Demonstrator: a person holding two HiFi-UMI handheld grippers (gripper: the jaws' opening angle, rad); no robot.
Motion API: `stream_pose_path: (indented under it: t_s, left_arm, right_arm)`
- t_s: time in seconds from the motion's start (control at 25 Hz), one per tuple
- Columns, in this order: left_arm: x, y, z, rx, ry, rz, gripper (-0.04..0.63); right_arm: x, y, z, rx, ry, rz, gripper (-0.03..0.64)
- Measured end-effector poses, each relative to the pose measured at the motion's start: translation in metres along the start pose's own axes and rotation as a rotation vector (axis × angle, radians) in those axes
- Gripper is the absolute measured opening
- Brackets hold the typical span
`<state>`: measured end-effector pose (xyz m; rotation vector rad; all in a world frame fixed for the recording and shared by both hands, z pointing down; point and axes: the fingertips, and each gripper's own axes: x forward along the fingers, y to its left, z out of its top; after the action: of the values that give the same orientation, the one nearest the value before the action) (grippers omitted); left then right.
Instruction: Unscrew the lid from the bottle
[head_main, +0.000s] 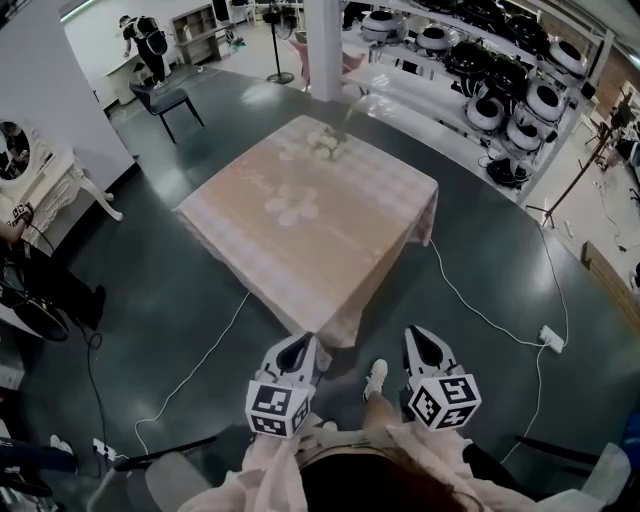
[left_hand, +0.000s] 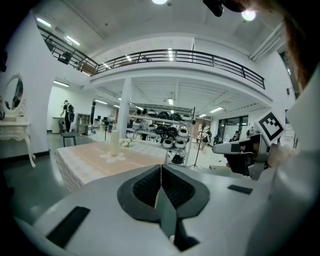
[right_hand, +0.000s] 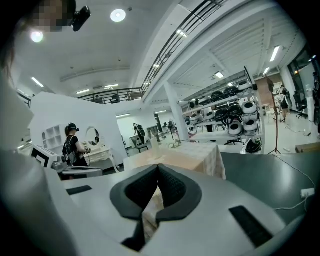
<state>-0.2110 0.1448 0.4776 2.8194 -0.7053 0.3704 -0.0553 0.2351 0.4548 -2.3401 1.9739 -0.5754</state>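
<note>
A tall pale bottle stands at the far end of the table, next to a small bunch of white flowers. The lid is too small to make out. The same bottle shows in the left gripper view, and the bottle shows far off in the right gripper view. My left gripper and right gripper hang close to my body, short of the table's near corner. Both are shut with nothing between their jaws. The left gripper and the right gripper point toward the table.
A checked pink cloth covers the table. White cables and a power strip lie on the dark floor. Shelves of round black-and-white devices stand at the back right, with a white pillar behind the table. A chair and a white dressing table are at the left.
</note>
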Motion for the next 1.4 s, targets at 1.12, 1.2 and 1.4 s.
stream_pose_path:
  t_s: [1.12, 1.2, 1.4]
  left_arm:
    - [0.235, 0.048, 0.076, -0.057, 0.005, 0.243, 0.029]
    - [0.243, 0.058, 0.079, -0.059, 0.004, 0.259, 0.029]
    - [0.263, 0.093, 0.092, -0.059, -0.01, 0.297, 0.029]
  right_arm:
    - [0.215, -0.149, 0.102, -0.104, 0.085, 0.28, 0.012]
    - [0.229, -0.149, 0.103, -0.106, 0.091, 0.295, 0.012]
    - [0.272, -0.143, 0.106, -0.119, 0.11, 0.334, 0.012]
